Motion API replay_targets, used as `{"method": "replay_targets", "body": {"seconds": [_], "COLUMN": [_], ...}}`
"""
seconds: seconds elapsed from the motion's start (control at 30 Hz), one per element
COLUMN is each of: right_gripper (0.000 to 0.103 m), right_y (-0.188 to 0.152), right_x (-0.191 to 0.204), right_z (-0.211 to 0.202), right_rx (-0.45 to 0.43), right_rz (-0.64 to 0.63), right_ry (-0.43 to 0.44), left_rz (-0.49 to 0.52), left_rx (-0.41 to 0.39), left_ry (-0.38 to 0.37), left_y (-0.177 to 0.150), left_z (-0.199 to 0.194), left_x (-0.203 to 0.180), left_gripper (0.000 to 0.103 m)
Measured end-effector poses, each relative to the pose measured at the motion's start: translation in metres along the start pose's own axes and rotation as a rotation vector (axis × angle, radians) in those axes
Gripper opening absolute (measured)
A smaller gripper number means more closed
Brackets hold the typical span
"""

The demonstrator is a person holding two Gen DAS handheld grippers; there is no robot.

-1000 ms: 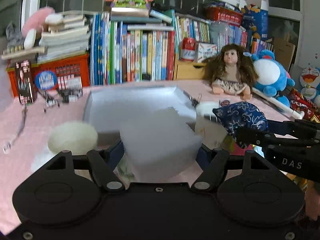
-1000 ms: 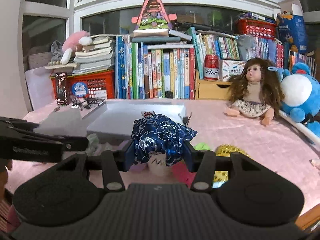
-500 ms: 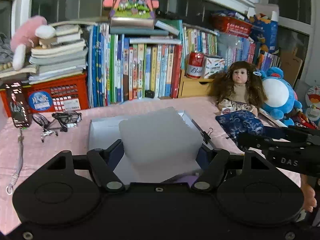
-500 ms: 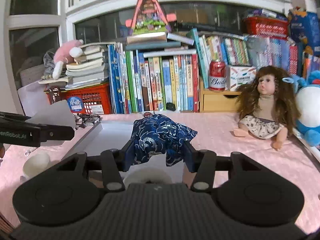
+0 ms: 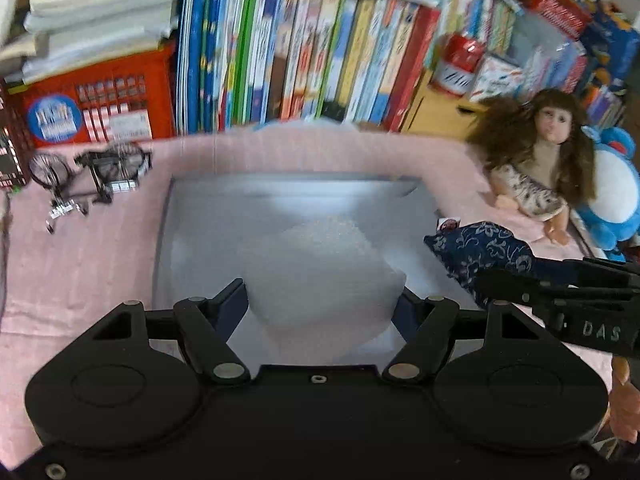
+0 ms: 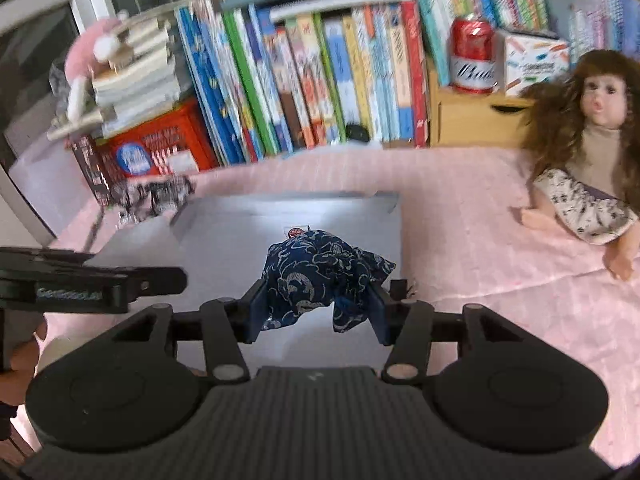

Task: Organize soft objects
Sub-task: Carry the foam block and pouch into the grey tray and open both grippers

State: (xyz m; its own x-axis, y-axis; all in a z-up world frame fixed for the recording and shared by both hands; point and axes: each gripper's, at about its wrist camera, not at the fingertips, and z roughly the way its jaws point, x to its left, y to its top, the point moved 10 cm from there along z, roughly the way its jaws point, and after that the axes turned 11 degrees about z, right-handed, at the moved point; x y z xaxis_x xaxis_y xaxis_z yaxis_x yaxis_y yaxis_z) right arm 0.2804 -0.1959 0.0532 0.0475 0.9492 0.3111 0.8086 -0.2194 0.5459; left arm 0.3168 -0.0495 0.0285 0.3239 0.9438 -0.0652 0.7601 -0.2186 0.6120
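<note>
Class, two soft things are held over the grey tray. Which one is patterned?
The navy floral pouch in the right gripper; the left gripper holds a plain white foam block over the tray.

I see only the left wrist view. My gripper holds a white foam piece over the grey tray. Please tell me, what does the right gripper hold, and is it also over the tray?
Observer: The right gripper is shut on a dark blue patterned cloth pouch, pinched between both fingers, above the grey tray.
Operator: Does the pouch hang free, or does it touch the tray?
Observer: Its loose lower corners hang below the fingers; whether they touch the tray I cannot tell.
Operator: Is something lying near the tray on the right side?
Observer: A small black binder clip lies beside the tray's right edge, on the pink cloth.
</note>
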Motion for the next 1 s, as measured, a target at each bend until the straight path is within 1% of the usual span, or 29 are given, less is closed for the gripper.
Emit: {"method": "replay_targets", "body": {"seconds": [0.17,0.27,0.33,0.57,0.73,0.8,0.87,0.93,1.0], "right_gripper": [0.058,0.059,0.059,0.059,0.059,0.059,0.065,0.066,0.071], "right_y": [-0.002,-0.006,-0.01,-0.014,-0.017,-0.017,-0.016,-0.015,-0.015], "right_x": [0.007,0.008,0.008,0.006,0.003,0.002,0.002,0.002,0.003], "right_z": [0.027,0.042,0.051,0.062,0.068,0.069,0.069,0.068,0.067], "right_rx": [0.083,0.117,0.138,0.164,0.174,0.174,0.169,0.161,0.154], "right_rz": [-0.022,-0.019,-0.021,-0.022,-0.02,-0.013,-0.009,-0.011,-0.014], "right_ry": [-0.011,-0.02,-0.031,-0.04,-0.054,-0.054,-0.055,-0.051,-0.051], "left_rz": [-0.04,-0.058,-0.062,-0.068,-0.064,-0.063,-0.064,-0.066,-0.068], "left_rx": [0.094,0.127,0.147,0.203,0.222,0.222,0.218,0.209,0.191], "left_ry": [-0.012,-0.021,-0.012,0.006,0.012,0.014,0.01,0.002,-0.009], "left_y": [-0.007,-0.011,-0.013,-0.023,-0.028,-0.029,-0.029,-0.027,-0.025], "left_z": [0.036,0.051,0.059,0.077,0.084,0.085,0.085,0.084,0.081], "left_x": [0.007,0.01,0.011,0.016,0.017,0.017,0.016,0.016,0.016], "left_gripper": [0.072,0.072,0.072,0.073,0.073,0.075,0.077,0.081,0.082]}}
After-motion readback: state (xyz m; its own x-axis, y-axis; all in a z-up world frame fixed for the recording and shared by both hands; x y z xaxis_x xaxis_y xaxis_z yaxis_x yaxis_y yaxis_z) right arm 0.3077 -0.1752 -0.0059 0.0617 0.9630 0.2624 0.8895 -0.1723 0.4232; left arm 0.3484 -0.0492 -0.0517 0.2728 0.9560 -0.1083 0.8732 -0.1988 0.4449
